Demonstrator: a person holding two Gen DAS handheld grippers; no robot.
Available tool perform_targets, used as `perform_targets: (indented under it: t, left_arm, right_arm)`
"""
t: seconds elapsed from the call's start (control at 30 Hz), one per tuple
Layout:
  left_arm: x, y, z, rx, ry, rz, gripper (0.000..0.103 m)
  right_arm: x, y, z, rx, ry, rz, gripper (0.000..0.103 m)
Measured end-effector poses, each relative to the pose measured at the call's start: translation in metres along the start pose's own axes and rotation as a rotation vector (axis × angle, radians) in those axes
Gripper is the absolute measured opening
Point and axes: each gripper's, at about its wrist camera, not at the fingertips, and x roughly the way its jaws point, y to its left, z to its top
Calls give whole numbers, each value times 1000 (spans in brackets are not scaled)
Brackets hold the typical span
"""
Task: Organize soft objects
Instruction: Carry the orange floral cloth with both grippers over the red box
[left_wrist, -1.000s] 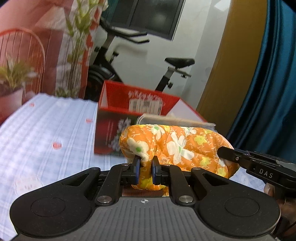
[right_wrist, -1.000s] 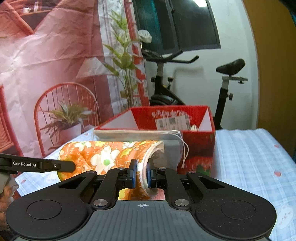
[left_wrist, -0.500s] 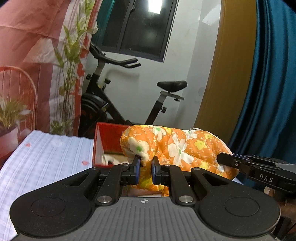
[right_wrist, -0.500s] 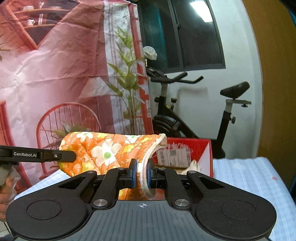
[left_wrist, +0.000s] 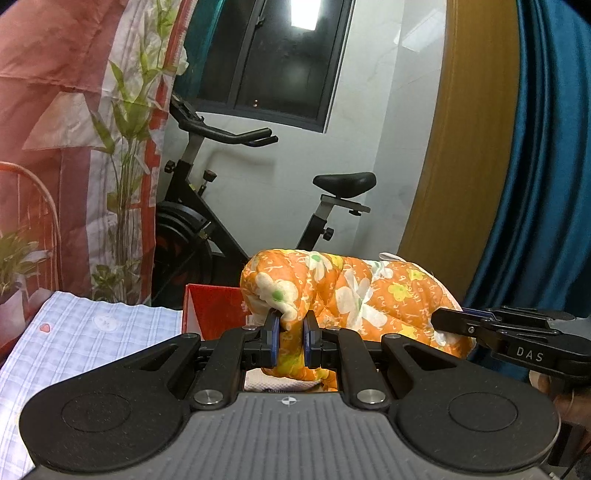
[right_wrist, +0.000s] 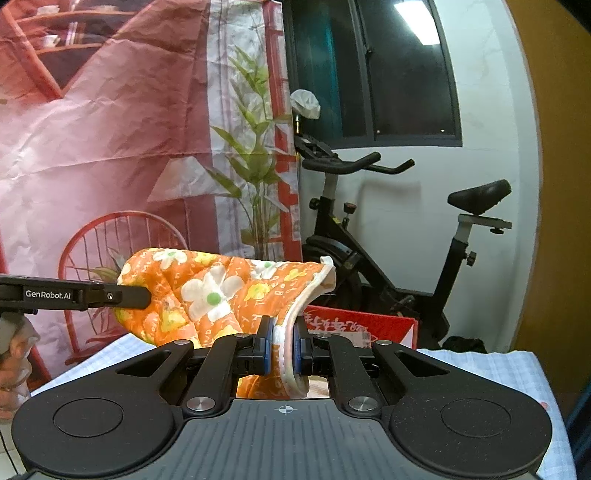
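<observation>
An orange flowered quilted cloth (left_wrist: 354, 291) hangs in the air between both grippers, above a red open box (left_wrist: 212, 312). My left gripper (left_wrist: 290, 341) is shut on the cloth's left end. My right gripper (right_wrist: 282, 345) is shut on the cloth's white-edged right end (right_wrist: 225, 291). In the right wrist view the red box (right_wrist: 364, 325) shows just behind the cloth. Each gripper shows in the other's view: the right one (left_wrist: 517, 339) at the cloth's right end, the left one (right_wrist: 74, 295) at its left end.
A table with a blue checked cloth (left_wrist: 85, 336) lies under the box. A black exercise bike (right_wrist: 388, 229) stands behind it by the white wall. A pink printed backdrop (right_wrist: 110, 147) hangs at the left, a blue curtain (left_wrist: 546, 184) at the right.
Both grippers have risen with the cloth. The red box has dropped low in both views and its contents are hidden now.
</observation>
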Motion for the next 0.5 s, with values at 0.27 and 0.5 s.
perform_targets:
  t: [0.27,0.5]
  left_arm:
    - [35,10,19,7,34,2,13]
    - [71,21,42,22,49,16,13]
  right_arm:
    - [35,-19,21,7,52,-5,10]
    - [78,-42,37,42,106,-18,10]
